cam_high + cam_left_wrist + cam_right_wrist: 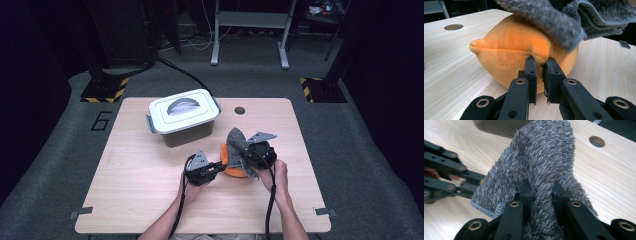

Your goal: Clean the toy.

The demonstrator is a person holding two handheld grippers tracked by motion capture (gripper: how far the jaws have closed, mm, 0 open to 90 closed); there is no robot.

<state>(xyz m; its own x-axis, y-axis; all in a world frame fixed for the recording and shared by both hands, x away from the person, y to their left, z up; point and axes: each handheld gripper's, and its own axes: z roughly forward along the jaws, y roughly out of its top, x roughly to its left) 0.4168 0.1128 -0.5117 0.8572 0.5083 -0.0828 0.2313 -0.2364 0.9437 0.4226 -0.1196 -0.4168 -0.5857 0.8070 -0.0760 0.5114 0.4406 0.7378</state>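
Near the table's middle, my left gripper (540,61) pinches the orange plush (509,50) steady, so my right gripper (541,186), clamped on the grey cloth (541,152), should wipe lightly.

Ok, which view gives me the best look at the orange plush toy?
The left gripper view: the orange plush toy sits close, its seam pinched by the left gripper, grey cloth draped on top. The high view shows an orange sliver; the right gripper view shows the cloth covering it.

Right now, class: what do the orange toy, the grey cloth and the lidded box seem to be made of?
Orange toy: soft plush, short matte pile, stitched seam, dented where pinched.
Grey cloth: fluffy microfibre-like fabric, shaggy loops, stitched hem.
Lidded box: probably hard plastic, with a smooth pale lid, moulded handle and side clips.
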